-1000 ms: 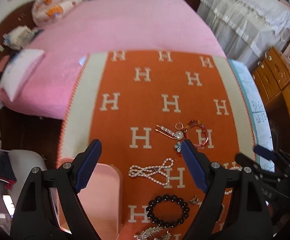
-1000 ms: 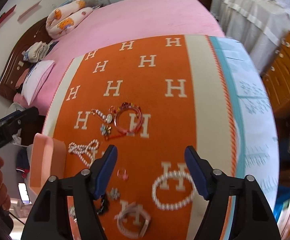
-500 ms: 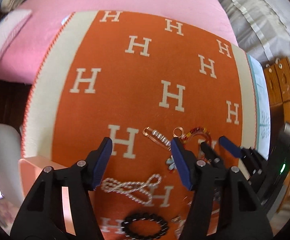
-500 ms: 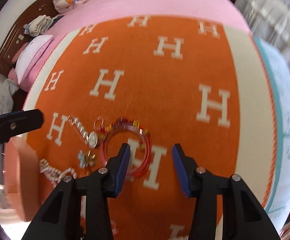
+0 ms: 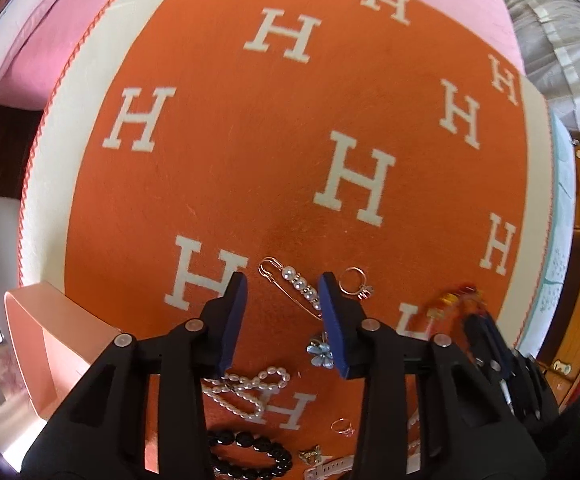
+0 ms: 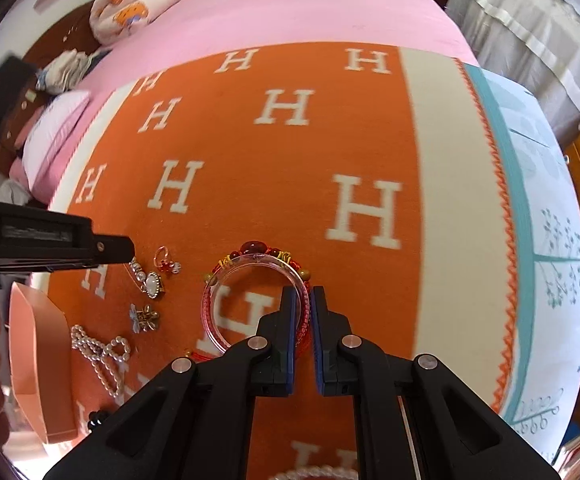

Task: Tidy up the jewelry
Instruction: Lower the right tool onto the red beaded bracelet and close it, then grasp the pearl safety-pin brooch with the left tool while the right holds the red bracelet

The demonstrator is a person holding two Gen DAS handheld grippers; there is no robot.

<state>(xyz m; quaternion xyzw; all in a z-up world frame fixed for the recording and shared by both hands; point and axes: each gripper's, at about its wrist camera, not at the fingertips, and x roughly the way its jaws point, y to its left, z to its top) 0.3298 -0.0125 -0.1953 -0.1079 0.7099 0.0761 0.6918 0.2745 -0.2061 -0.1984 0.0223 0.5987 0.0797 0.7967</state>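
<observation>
A: Right wrist view – right gripper point(image 6: 303, 312) has just been closing, and its jaws now pinch the near rim of the pink bangle point(image 6: 215, 320), lower centre of frame, with the beaded bracelet point(image 6: 255, 249) lying against the bangle's far side. A sec ago that gripper hung higher w/ jaws wide over the orange blanket point(image 6: 290, 184); now it's down on the bangle.

B: And the left?

A: Left wrist view – left gripper point(image 5: 283, 286) has just been closing too, but the jaws aren't on anything yet. The pearl pin point(image 5: 300, 282) lies between them, lower centre; I see no pad contact. It was well above the jewelry before, now it's low over the pin.

B: So what's that mean for the job?

A: My read – bangle is about ready to lift, pin is next, both prob. headed for the pink box point(image 5: 46, 340) at lower left. Nothing's in it yet as far as I can see.

B: Anything you can't make out?

A: Yeah. The pin's lower end is hidden behind the right-hand finger. Can't tell if the bracelet is caught in the grip along w/ the bangle. The gold ring point(image 5: 356, 280) is clear, but the black bead bracelet point(image 5: 250, 452) is cut off at the bottom edge, and the box's inside is mostly out of frame.
</observation>
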